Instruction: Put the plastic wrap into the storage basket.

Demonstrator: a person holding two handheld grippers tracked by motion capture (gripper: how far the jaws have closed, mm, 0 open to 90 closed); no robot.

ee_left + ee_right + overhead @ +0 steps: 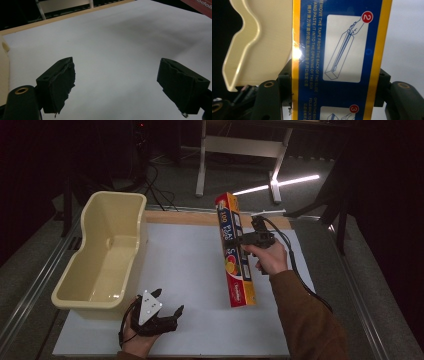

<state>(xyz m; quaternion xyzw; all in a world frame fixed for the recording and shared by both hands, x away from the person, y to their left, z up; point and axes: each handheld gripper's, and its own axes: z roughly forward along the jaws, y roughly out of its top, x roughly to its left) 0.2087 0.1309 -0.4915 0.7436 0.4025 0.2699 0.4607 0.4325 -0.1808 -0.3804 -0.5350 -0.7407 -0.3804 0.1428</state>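
Observation:
A long, narrow wrap box [235, 251], red and yellow with blue print, hangs tilted above the white table top [195, 270]. My right gripper [240, 241] is shut on its upper half. In the right gripper view the box's blue instruction panel [342, 57] sits between the two black jaws, which press on both its sides. My left gripper [169, 302] rests low near the table's front left, jaws open. Its black fingers [60, 83] stand wide apart over bare white surface. A cream plastic tub [102, 252] stands at the left, nothing visible inside.
The tub [254, 45] lies beyond the held box in the right gripper view. A wooden strip [200, 217] edges the table's far side. A white desk frame [240, 150] stands on the dark floor behind. A cable [295, 265] trails from the right gripper.

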